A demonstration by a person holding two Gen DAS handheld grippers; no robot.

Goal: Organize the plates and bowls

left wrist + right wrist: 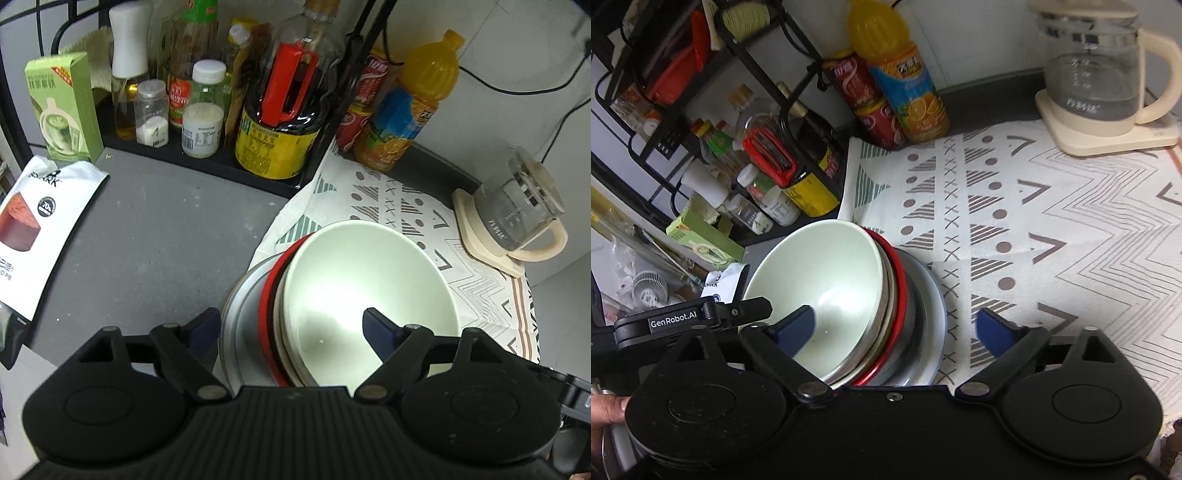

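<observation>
A pale green bowl [369, 280] [820, 266] tops a nested stack, with a cream bowl and a red-rimmed bowl [267, 295] [899, 295] under it. The stack rests on a grey plate [240, 317] [934, 321] at the edge of a patterned cloth [1052, 240]. My left gripper [291, 330] is open and straddles the stack's left rim, one finger over the green bowl's inside, the other outside over the counter. My right gripper [894, 330] is open wide across the opposite rim, one finger inside the bowl, the other above the cloth. No pad presses on anything.
A black rack [207, 162] of sauce and spice bottles stands behind the stack. An orange juice bottle [413, 99] and red cans are beside it. A glass kettle [517, 210] [1097, 74] sits far right on the cloth. A green box [62, 107] and white pouch [40, 236] lie left.
</observation>
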